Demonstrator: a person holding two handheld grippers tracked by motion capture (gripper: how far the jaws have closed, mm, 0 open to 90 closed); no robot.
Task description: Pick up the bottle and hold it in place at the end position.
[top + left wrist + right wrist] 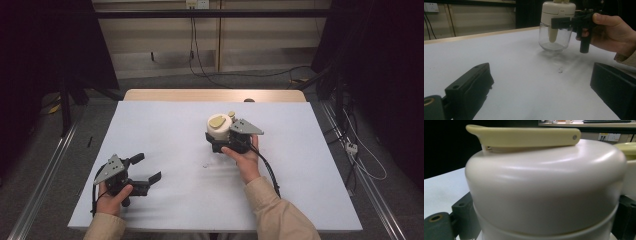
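A jar [218, 127] with a cream lid and a clear glass body [555, 40] is upright near the middle of the white table [165, 125]. A pale yellow flip tab [524, 136] lies flat on the lid [544, 190]. My right gripper [216, 141] is shut on the jar just below the lid, one black jaw on each side. In the left gripper view the right gripper [570, 22] grips it from the right. I cannot tell whether the jar rests on the table or hangs just above it. My left gripper [146, 167] is open and holds nothing at the front left, its jaws wide apart [541, 75].
A small dark speck [205, 165] lies on the sheet in front of the jar. A wooden table edge [215, 95] runs along the far side. Metal rails [45, 175] flank the table, and cables [360, 150] lie on the floor at the right.
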